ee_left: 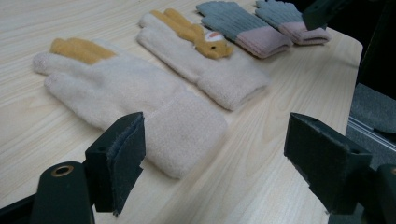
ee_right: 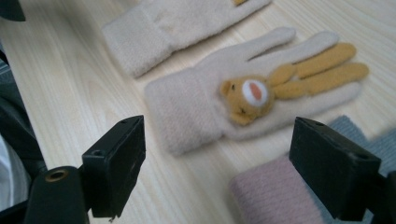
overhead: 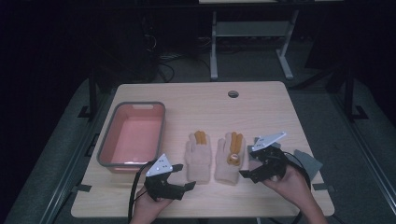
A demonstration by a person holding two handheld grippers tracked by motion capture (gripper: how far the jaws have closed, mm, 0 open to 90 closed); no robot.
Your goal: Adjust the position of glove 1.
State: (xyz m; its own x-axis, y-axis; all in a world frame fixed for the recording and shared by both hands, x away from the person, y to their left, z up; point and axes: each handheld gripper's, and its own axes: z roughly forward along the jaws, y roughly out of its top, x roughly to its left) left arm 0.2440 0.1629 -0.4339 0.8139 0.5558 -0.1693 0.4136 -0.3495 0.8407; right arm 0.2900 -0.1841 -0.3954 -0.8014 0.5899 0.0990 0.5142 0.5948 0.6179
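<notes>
Starting at the left edge of the counter [overhead: 261, 100], I see a grey-rimmed pink tub [overhead: 132, 134] sitting parallel to that edge, nothing in it that I can make out.

Just right of the tub's near corner, close to the counter's near edge, I have the left hand-held gripper [overhead: 183, 176]. Its jaws stand wide apart with nothing between them, and in the left gripper view [ee_left: 212, 154] they frame the cuff of the plain cream glove [ee_left: 130, 98] without touching it.

That plain cream glove [overhead: 198, 156] lies flat in the middle of the counter's near half, fingers toward the far edge, two of its fingers orange. Just beside it on the right, with a thin strip of wood between them, lies the cream glove with the bear face [overhead: 230, 157], pointing the same way; the small orange bear head sits on its back and orange fingers run up from it. In the right gripper view the cream glove with the bear face [ee_right: 233, 102] lies flat and untouched.

Next comes the right hand-held gripper [overhead: 247, 168], hovering at the bear glove's right side near its cuff. Its jaws are also spread wide and hold nothing [ee_right: 215, 158].

Toward the right edge, a pair of grey gloves with pink cuffs [ee_left: 261, 28] lies side by side.
</notes>
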